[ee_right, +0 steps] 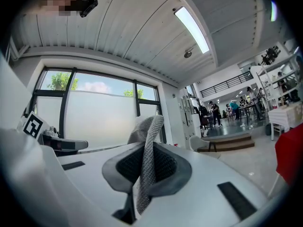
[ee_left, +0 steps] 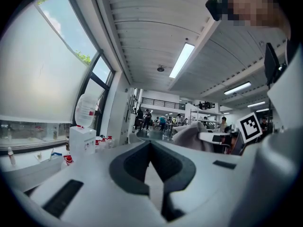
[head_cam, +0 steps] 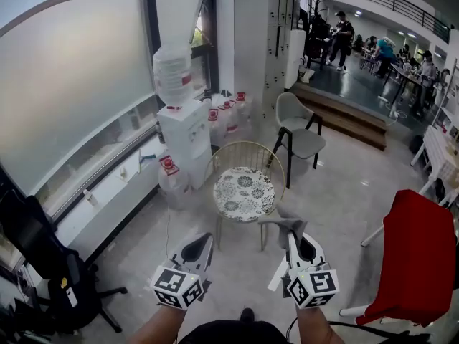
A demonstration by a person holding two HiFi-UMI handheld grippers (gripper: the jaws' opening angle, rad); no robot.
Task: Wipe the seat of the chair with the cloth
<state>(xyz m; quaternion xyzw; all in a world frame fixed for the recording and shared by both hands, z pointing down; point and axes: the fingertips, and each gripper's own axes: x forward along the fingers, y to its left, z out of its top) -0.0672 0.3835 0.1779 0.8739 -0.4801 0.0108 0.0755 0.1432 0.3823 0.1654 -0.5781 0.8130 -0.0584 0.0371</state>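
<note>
Right tool clenched on grey cloth. Cloth pinched between jaws, loose end sticking up past tips (knit weave plain in right gripper view). Left tool closed, nothing between jaws. Chair just ahead of both tools: round patterned seat, gold wire back. Cloth near seat's front right edge, contact unclear. Water dispenser beyond left tool, past chair. Red-draped object right of right tool.

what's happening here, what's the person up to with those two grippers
A person stands facing a chair, a gripper in each hand. The right gripper is shut on a grey cloth, held up near the round patterned seat. The left gripper is shut and empty. The cloth does not seem to touch the seat yet.
</note>
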